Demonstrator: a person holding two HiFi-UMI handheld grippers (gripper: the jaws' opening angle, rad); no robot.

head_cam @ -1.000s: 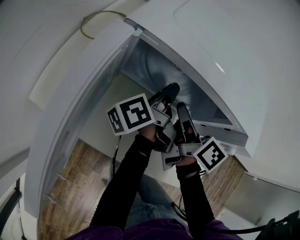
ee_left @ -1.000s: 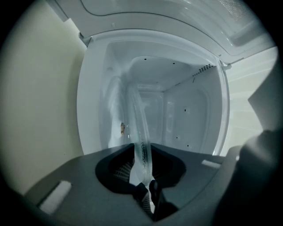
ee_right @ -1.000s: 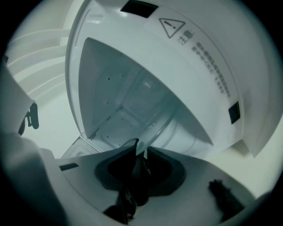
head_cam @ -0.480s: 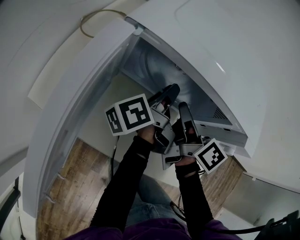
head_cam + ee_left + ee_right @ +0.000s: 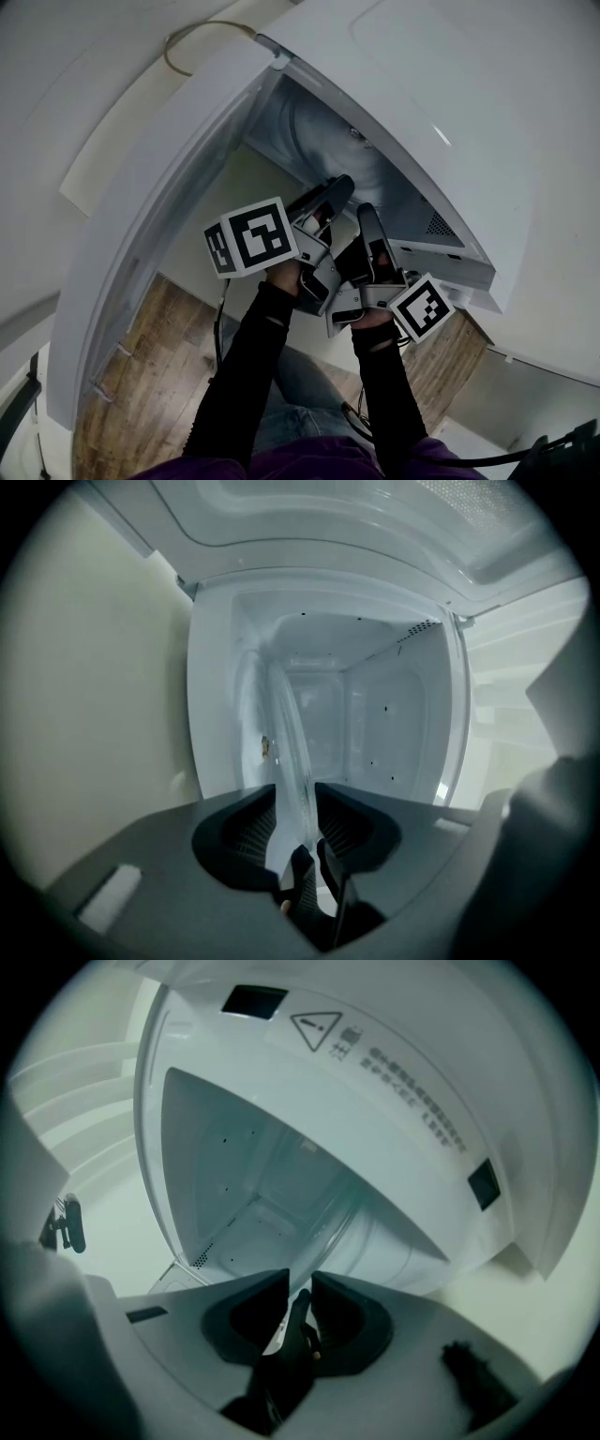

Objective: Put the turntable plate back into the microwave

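While the microwave (image 5: 441,103) stands with its door (image 5: 150,206) swung wide toward 9 o'clock, a person in black sleeves (image 5: 248,366) reaches both hand-held grippers into the cavity mouth at the centre of the head view. The left gripper (image 5: 330,195) points toward 1 o'clock and the right gripper (image 5: 367,230), just beside it at its 4 o'clock, points toward 12 o'clock. The clear glass turntable plate (image 5: 286,752) is carried between them, partly inside the cavity. In the left gripper view it shows edge-on, rising from the jaws toward 12 o'clock into the white interior. The left jaws have just been opening and now stand apart, with the plate's rim between them and the pads not visibly pressing on it. In the right gripper view the jaws are closed to a narrow gap, clamped on the plate's near rim, and the glass curves away toward 1 o'clock. Whether the plate rests on the cavity floor cannot be made out. Wooden flooring (image 5: 141,375) lies at 7 o'clock in the head view.
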